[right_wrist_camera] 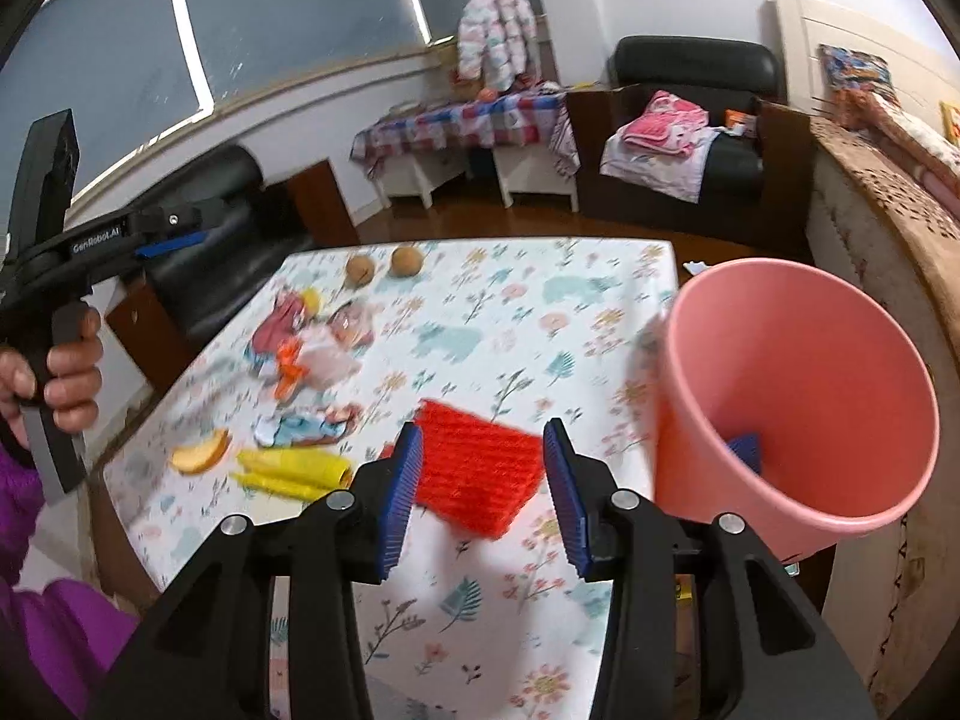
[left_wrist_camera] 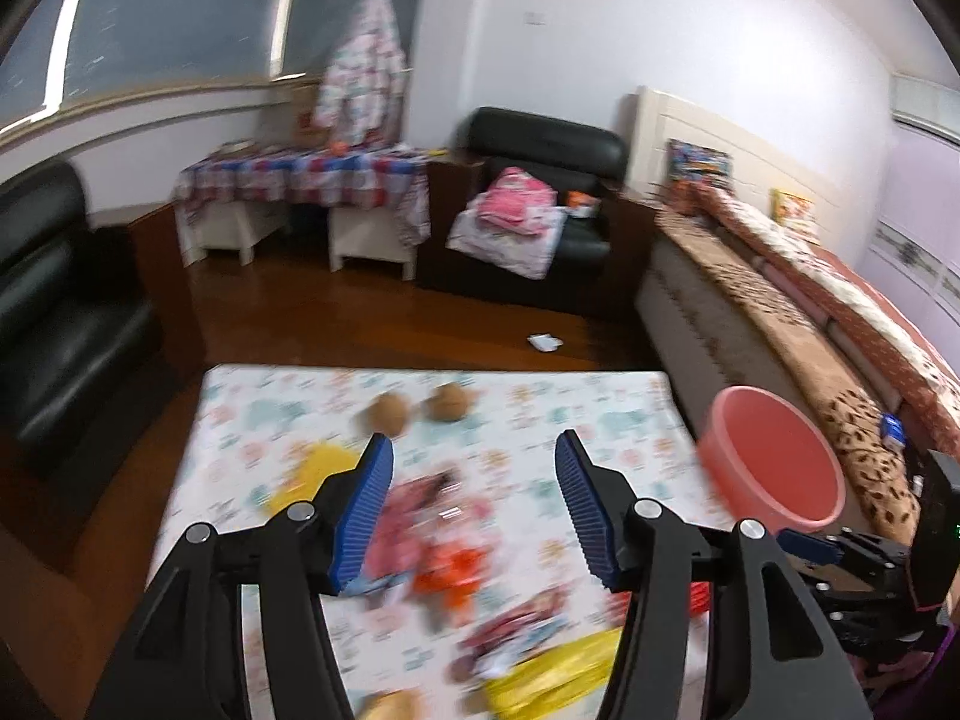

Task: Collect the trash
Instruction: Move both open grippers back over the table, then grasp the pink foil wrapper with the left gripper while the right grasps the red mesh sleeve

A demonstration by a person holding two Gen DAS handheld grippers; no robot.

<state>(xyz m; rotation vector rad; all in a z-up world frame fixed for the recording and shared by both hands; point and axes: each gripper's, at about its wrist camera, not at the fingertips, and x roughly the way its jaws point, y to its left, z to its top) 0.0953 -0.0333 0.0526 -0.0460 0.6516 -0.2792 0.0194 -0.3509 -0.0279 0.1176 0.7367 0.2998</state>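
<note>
1. Two grippers hang over a table (right_wrist_camera: 600, 276) with a floral cloth. Both jaws stand apart and neither holds anything.
2. Left gripper (left_wrist_camera: 474, 450): its blue pads are spread as wide as they go, with nothing between them. In the right wrist view it sits at the far left edge, gripped by the person's hand (right_wrist_camera: 60, 372), above a purple sleeve (right_wrist_camera: 54, 630).
3. Right gripper (right_wrist_camera: 480, 444): its jaws are partly open, with a clear gap. An orange-red mesh piece (right_wrist_camera: 480, 474) lies flat on the cloth beyond and between the fingers; the pads do not press on it.
4. A pink bucket (right_wrist_camera: 798, 396) stands at the table's right edge, just beside the right gripper's right finger, its mouth tipped toward the camera. Something blue shows low inside it; what it is cannot be told.
5. Trash is scattered on the left half of the cloth: a heap of pink and red wrappers (right_wrist_camera: 312, 336), a small blue and white wrapper (right_wrist_camera: 300, 429), a yellow wrapper (right_wrist_camera: 294, 471) and a piece of bread (right_wrist_camera: 201, 451) near the front left edge.
6. Two brown round items (right_wrist_camera: 384, 267) sit side by side near the table's far edge, well apart from both grippers.
7. Beyond the table are a black armchair (right_wrist_camera: 696, 66) with folded pink clothes, a low table under a checked cloth (right_wrist_camera: 456, 120) and a bed (left_wrist_camera: 780, 300) along the right wall. A white scrap (left_wrist_camera: 543, 342) lies on the wooden floor.
</note>
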